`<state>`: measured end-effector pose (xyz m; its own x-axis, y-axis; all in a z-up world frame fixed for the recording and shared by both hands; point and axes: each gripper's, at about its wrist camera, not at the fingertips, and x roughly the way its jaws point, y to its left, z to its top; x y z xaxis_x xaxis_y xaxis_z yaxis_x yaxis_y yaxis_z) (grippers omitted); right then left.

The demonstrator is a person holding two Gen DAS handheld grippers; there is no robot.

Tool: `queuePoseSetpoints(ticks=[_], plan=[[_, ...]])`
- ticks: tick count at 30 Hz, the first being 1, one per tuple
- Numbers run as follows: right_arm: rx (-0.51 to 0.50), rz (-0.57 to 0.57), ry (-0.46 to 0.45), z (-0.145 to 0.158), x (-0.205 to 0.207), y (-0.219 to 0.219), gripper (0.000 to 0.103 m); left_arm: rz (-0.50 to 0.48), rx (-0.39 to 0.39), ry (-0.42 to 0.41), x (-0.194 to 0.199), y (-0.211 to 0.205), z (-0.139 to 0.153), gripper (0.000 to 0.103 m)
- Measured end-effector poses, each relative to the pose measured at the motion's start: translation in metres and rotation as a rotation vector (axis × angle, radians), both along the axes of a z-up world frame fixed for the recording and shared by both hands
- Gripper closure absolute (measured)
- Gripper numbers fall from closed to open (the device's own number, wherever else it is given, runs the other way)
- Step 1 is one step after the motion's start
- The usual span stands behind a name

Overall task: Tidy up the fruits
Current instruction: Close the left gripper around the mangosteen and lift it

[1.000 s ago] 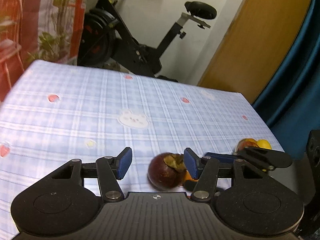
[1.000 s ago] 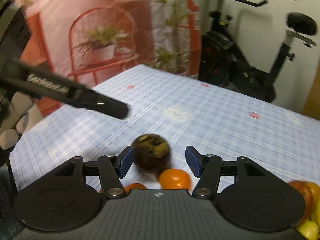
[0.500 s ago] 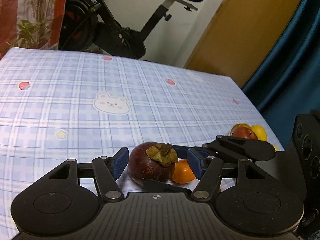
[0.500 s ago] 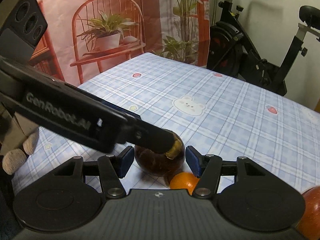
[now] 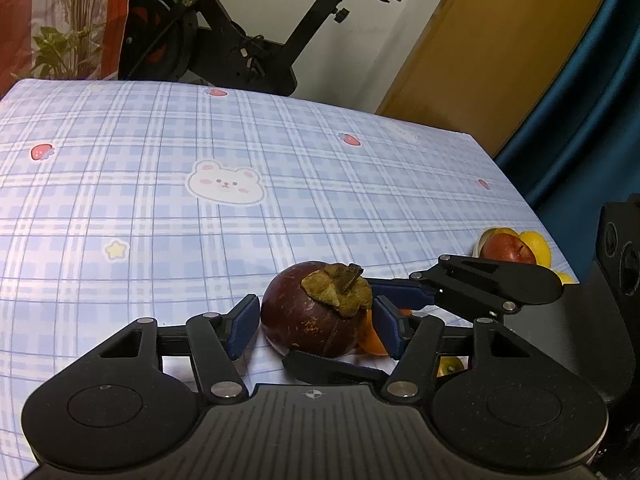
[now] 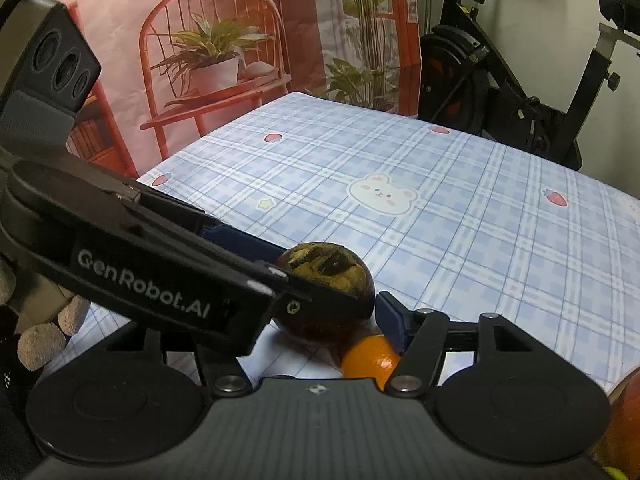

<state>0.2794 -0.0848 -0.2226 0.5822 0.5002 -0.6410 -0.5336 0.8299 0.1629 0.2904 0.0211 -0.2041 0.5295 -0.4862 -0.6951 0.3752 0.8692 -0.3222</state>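
Observation:
A dark purple mangosteen (image 5: pixel 312 320) with a dry brown calyx sits on the blue checked tablecloth (image 5: pixel 280 200). My left gripper (image 5: pixel 314 302) straddles it, jaws closing, and a sliver of a small orange (image 5: pixel 374 344) shows between the fruit and the right pad. My right gripper (image 6: pixel 320 300) straddles the same mangosteen (image 6: pixel 332 280) crosswise, jaws opening. Its right pad (image 6: pixel 390 320) sits close beside the fruit. The left gripper's finger (image 6: pixel 160 280) hides its left pad. The orange (image 6: pixel 370 360) lies just below.
A red apple (image 5: pixel 506 250) and a yellow fruit (image 5: pixel 536 244) lie at the table's right edge, near a blue curtain. A small greenish fruit (image 5: pixel 450 366) shows under the right finger. Another red fruit (image 6: pixel 624 420) is at the lower right. An exercise bike (image 5: pixel 240 40) stands behind the table.
Both grippers have come down and forward, so the mangosteen now lies between both pairs of pads instead of ahead of them. The left gripper's finger now crosses the right wrist view.

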Motion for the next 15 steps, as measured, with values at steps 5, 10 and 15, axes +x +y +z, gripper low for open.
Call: queuePoseSetpoints(ticks=[5, 10, 15], plan=[[-0.002, -0.002, -0.003, 0.0, -0.001, 0.001, 0.04, 0.004, 0.011, -0.02, -0.003, -0.002, 0.002, 0.039], [0.009, -0.006, -0.038, 0.007, -0.006, 0.001, 0.04, 0.01, 0.002, -0.049, -0.009, 0.001, 0.013, 0.039], [0.023, -0.004, -0.063, 0.017, -0.013, -0.002, 0.04, 0.01, 0.017, -0.079, -0.016, -0.004, 0.024, 0.039]])
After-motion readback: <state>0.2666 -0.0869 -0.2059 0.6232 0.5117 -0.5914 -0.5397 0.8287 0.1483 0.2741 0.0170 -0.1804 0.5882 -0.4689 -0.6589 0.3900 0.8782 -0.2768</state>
